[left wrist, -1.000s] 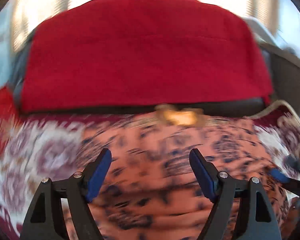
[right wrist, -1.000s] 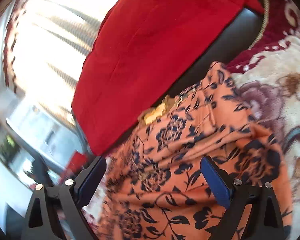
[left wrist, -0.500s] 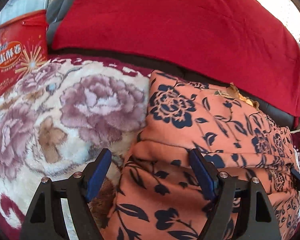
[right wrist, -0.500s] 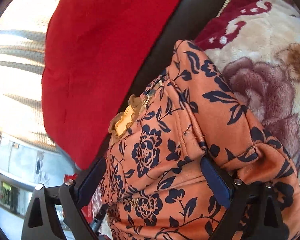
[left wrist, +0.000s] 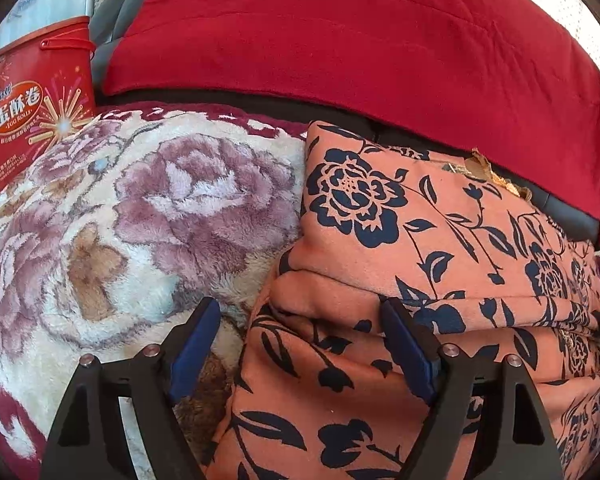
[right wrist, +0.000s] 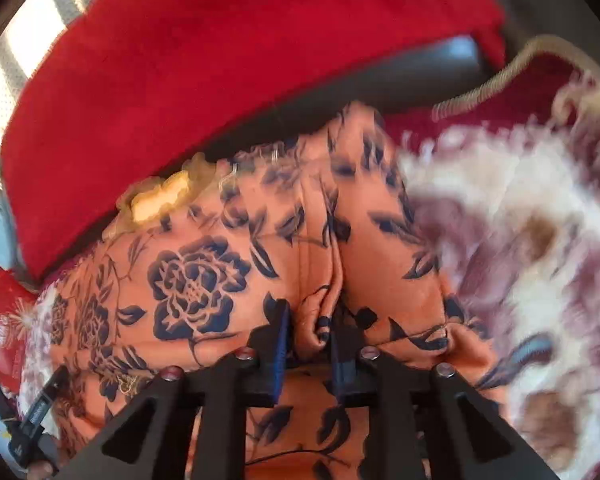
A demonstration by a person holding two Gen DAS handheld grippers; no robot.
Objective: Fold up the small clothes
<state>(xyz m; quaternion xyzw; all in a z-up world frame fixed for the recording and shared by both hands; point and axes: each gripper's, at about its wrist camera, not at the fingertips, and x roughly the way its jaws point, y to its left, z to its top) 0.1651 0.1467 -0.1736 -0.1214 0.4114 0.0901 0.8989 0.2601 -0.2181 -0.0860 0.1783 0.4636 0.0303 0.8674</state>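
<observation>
So the right hand-held gripper has just snapped its jaws closed on a ridge of the orange, navy-flowered fleece garment lying on the plush floral blanket, while the left hand-held gripper hangs spread over its edge, so I'd guess a fold comes next.

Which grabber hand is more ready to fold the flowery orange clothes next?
The right gripper. Its jaws have just been closing and now pinch a fold of the orange garment, so it can probably pull straight away. The left gripper is open, straddling the garment's edge beside the plush blanket, gripping nothing.
</observation>
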